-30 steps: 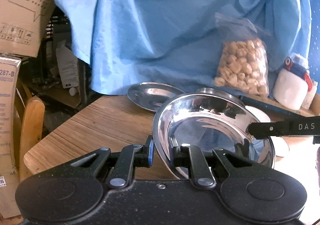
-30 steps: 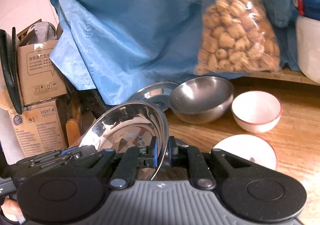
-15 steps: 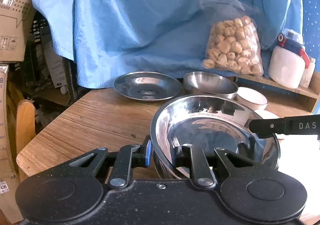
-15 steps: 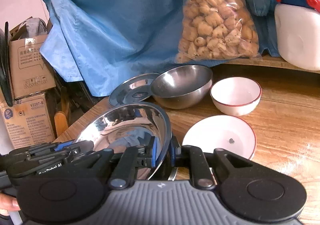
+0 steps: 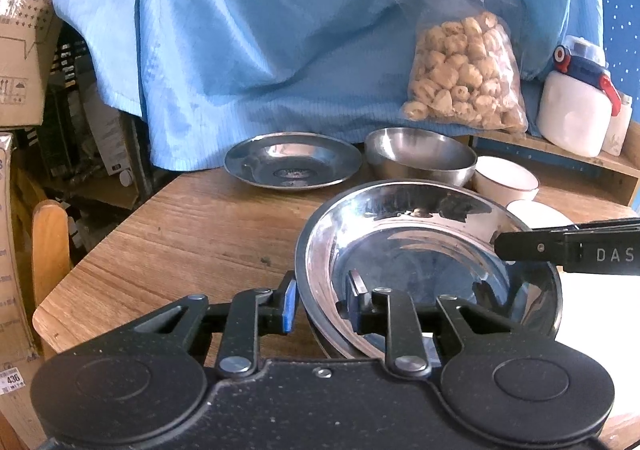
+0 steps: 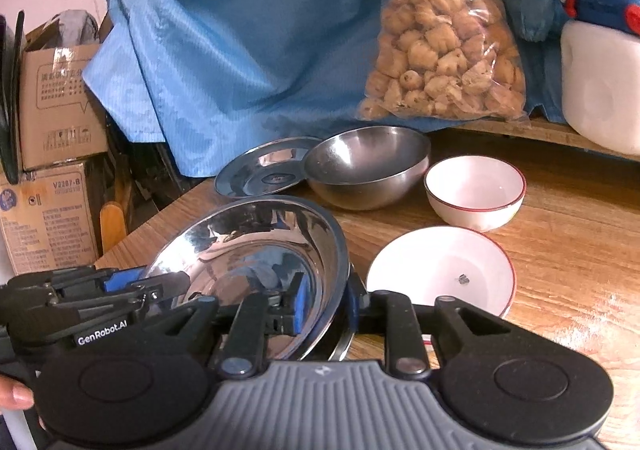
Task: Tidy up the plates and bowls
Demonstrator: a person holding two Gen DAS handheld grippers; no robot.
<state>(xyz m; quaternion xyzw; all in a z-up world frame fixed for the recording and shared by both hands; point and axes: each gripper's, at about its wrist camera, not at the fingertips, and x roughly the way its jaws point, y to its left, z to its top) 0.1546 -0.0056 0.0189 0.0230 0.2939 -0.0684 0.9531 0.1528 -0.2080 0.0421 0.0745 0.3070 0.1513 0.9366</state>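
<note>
Both grippers hold one shiny steel plate (image 5: 424,250) by opposite rims, just above the wooden table (image 5: 192,234). My left gripper (image 5: 320,300) is shut on its near-left rim. My right gripper (image 6: 326,304) is shut on its right rim; the plate also shows in the right wrist view (image 6: 256,246). A second steel plate (image 5: 292,160) lies at the back left. A steel bowl (image 6: 366,170) sits beside it. A white red-rimmed bowl (image 6: 474,190) and a white red-rimmed plate (image 6: 440,270) lie to the right.
A blue cloth (image 5: 300,30) hangs behind the table. A bag of snacks (image 6: 440,50) and a white jug (image 6: 600,82) stand on a raised shelf at the back. Cardboard boxes (image 6: 52,90) and a wooden chair back (image 5: 48,246) are off the table's left edge.
The held steel plate has come down and levelled out from a steep tilt, with both grippers still shut on it. More of the table and the back dishes now show.
</note>
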